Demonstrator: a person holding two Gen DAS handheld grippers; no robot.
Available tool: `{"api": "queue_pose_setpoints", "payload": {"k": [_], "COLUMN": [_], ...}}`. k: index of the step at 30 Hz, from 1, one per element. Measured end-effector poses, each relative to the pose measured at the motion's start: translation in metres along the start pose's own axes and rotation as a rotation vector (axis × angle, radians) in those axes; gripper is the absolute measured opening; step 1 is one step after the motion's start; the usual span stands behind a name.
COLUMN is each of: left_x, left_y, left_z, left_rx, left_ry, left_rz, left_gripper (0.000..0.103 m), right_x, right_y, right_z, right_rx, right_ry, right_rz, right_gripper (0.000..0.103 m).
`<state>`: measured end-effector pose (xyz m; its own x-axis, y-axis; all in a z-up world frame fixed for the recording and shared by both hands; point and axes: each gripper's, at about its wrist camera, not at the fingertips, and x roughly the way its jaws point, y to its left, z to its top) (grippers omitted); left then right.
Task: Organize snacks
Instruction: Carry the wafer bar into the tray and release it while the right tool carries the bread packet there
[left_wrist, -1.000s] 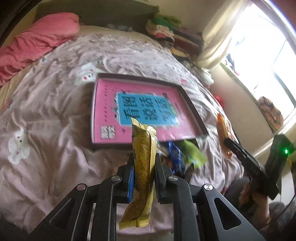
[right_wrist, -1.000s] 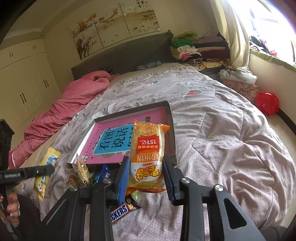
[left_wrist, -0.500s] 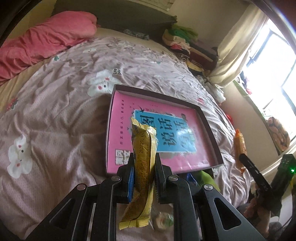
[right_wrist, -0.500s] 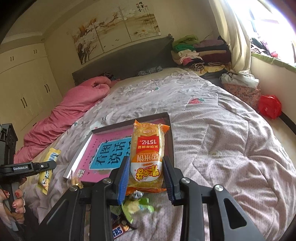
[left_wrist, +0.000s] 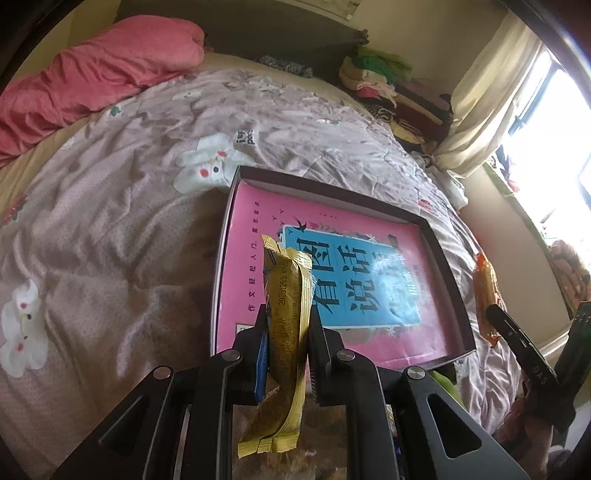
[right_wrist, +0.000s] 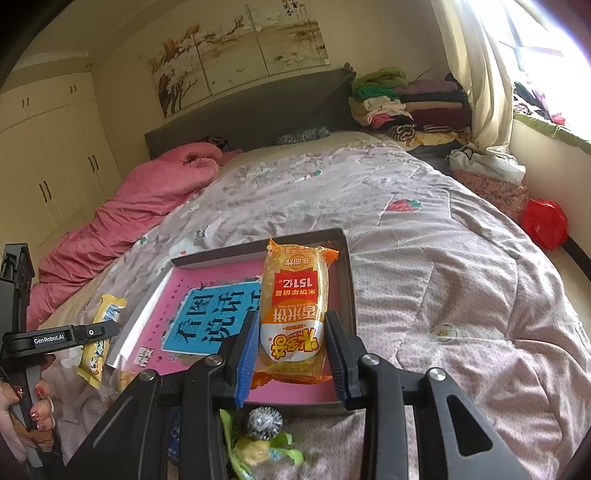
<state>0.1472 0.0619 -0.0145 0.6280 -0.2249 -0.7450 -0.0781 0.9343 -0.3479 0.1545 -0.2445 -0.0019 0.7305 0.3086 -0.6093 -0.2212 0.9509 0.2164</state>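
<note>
My left gripper is shut on a long yellow snack pack, held edge-on above the near left corner of a shallow dark box with a pink and blue printed floor. My right gripper is shut on an orange rice-cracker pack, held above the near right part of the same box. Each view shows the other gripper at its edge: the right one with its orange pack, the left one with its yellow pack.
The box lies on a pink quilt on a bed. Loose snacks lie in front of it: a green wrapper and a silver foil ball. A red blanket lies far left, folded clothes far right. A hand holds the left gripper.
Both grippers have moved forward toward the box with their packs still held. The box now fills more of each view and the loose snacks have slid under the fingers.
</note>
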Motion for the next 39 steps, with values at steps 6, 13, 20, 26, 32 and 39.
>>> {"api": "queue_pose_setpoints", "payload": {"k": [6, 13, 20, 26, 32, 39], "left_x": [0.013, 0.029, 0.045, 0.052, 0.059, 0.062], "left_y": [0.0, -0.007, -0.008, -0.001, -0.001, -0.001], "left_z": [0.007, 0.015, 0.021, 0.019, 0.016, 0.013], "left_rx": [0.006, 0.02, 0.028, 0.012, 0.012, 0.026], "left_ry": [-0.012, -0.025, -0.013, 0.009, 0.031, 0.052], "left_rz": [0.007, 0.014, 0.02, 0.025, 0.031, 0.034], "left_gripper": [0.018, 0.018, 0.018, 0.018, 0.018, 0.019], "right_x": [0.019, 0.034, 0.043, 0.048, 0.05, 0.049], "right_y": [-0.003, -0.003, -0.007, -0.006, -0.005, -0.003], "right_z": [-0.003, -0.009, -0.013, -0.017, -0.021, -0.022], "right_rx": [0.011, 0.011, 0.015, 0.008, -0.011, -0.018], "right_ry": [0.045, 0.087, 0.12, 0.143, 0.159, 0.161], "right_rz": [0.001, 0.002, -0.012, -0.029, -0.053, -0.059], "right_gripper": [0.035, 0.035, 0.035, 0.035, 0.035, 0.035]}}
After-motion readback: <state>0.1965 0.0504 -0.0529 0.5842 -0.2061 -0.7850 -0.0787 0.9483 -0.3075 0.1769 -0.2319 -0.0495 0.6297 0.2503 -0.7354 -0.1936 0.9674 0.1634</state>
